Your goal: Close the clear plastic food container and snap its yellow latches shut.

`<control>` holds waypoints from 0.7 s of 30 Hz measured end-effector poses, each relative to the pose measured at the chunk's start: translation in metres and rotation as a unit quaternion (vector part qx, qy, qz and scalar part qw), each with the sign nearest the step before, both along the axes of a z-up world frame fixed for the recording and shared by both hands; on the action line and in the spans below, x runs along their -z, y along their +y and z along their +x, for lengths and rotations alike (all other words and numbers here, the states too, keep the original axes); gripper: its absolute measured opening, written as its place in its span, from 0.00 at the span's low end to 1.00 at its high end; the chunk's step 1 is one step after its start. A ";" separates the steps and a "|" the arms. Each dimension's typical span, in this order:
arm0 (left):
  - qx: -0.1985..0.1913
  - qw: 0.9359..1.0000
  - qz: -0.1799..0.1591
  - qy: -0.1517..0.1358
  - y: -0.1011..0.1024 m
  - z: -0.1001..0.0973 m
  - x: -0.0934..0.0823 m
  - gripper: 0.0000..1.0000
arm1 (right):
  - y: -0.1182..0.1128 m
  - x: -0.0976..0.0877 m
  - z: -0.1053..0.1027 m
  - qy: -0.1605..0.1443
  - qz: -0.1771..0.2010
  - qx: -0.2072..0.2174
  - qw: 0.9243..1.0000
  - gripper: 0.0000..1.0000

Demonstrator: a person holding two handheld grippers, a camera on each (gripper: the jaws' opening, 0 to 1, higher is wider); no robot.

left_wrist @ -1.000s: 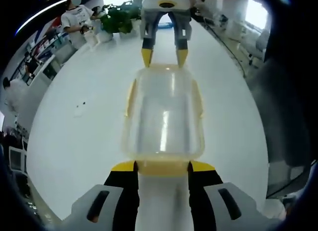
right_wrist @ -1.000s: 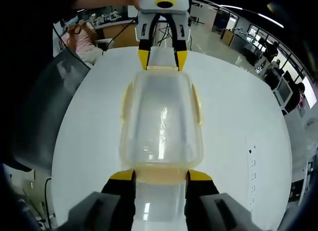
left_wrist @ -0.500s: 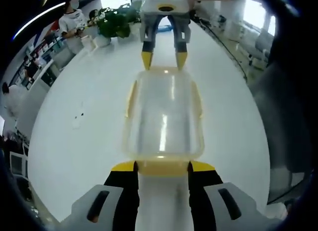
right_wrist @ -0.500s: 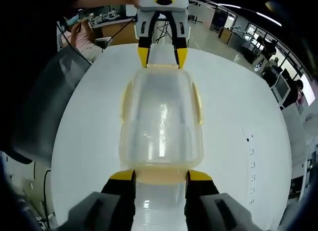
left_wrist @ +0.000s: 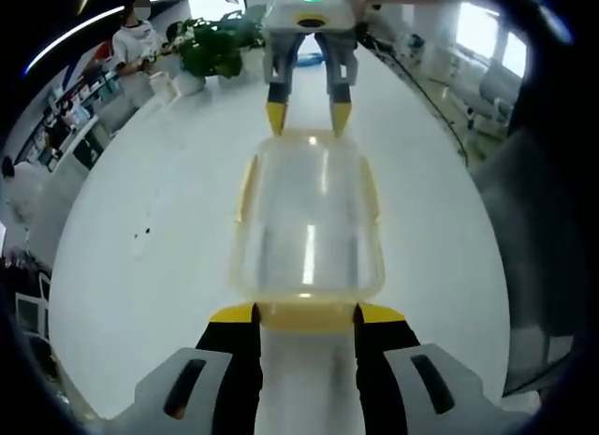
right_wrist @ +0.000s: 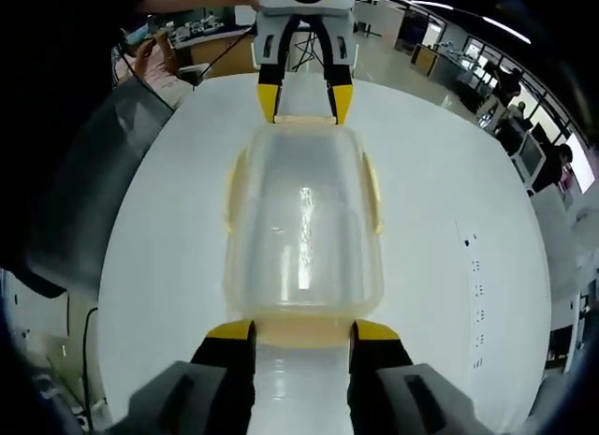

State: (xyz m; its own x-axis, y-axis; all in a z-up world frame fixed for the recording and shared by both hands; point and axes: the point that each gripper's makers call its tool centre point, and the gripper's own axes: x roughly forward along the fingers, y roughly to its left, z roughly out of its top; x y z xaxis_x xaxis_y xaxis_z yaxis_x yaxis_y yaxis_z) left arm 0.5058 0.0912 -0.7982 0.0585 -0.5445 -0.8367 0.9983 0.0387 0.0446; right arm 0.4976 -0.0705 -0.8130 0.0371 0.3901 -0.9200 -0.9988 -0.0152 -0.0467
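Observation:
A clear plastic container with its lid on spans the gap between my two grippers over the white table. My left gripper is shut on the container's near yellow end latch, one jaw at each side of it. Facing it, my right gripper clamps the far end. In the right gripper view the container runs from my right gripper to my left gripper. Yellow side latches lie along both long sides.
A potted plant and a standing person are beyond the table's far left edge. A grey sleeve hangs at the right. Small dark marks dot the table. Desks and people fill the room behind.
Both views have drifted slightly, so the background slid. The container and both grippers keep the same places relative to each other.

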 end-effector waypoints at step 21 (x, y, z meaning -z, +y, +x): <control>0.010 1.000 -0.006 0.003 -0.049 -0.003 0.007 0.35 | -0.050 0.006 -0.004 -0.001 -0.039 0.015 0.999 0.36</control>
